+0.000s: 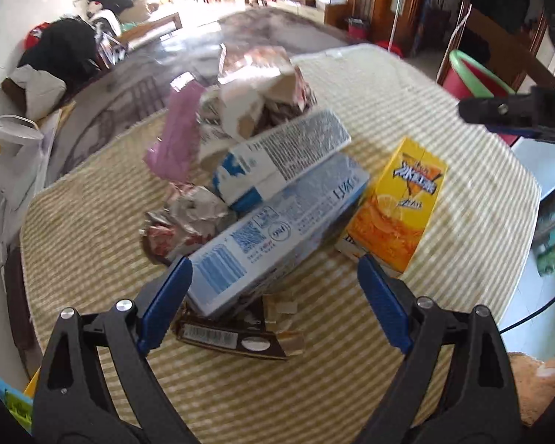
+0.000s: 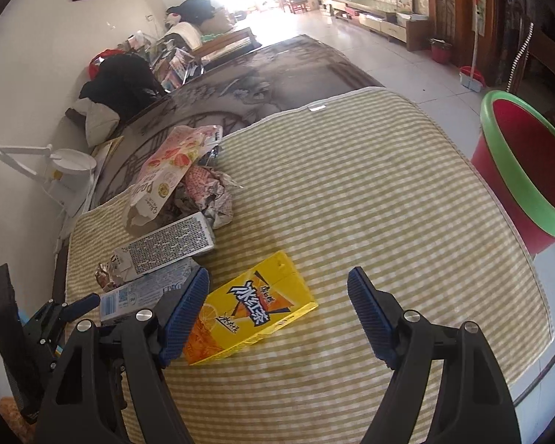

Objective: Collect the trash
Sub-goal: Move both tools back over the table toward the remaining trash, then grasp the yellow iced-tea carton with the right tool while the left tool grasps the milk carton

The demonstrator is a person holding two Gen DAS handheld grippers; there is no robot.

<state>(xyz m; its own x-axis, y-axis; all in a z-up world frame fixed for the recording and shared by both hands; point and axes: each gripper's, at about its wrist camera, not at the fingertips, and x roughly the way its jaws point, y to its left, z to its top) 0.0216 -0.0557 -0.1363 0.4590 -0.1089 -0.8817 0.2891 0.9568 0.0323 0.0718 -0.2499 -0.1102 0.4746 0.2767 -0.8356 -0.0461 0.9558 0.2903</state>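
A pile of trash lies on a yellow-striped mat. It holds a long blue-and-white box, a second white box, a pink wrapper, crumpled wrappers and a flattened brown carton. A yellow drink carton lies flat to the right of the pile. My left gripper hangs open just above the near end of the long box. My right gripper is open over the yellow carton, its left pad beside the carton's edge. Nothing is held.
A red bin with a green rim stands past the mat's right edge. A dark patterned tabletop stretches behind the mat, with a white desk lamp at the left. Bare striped mat lies right of the pile.
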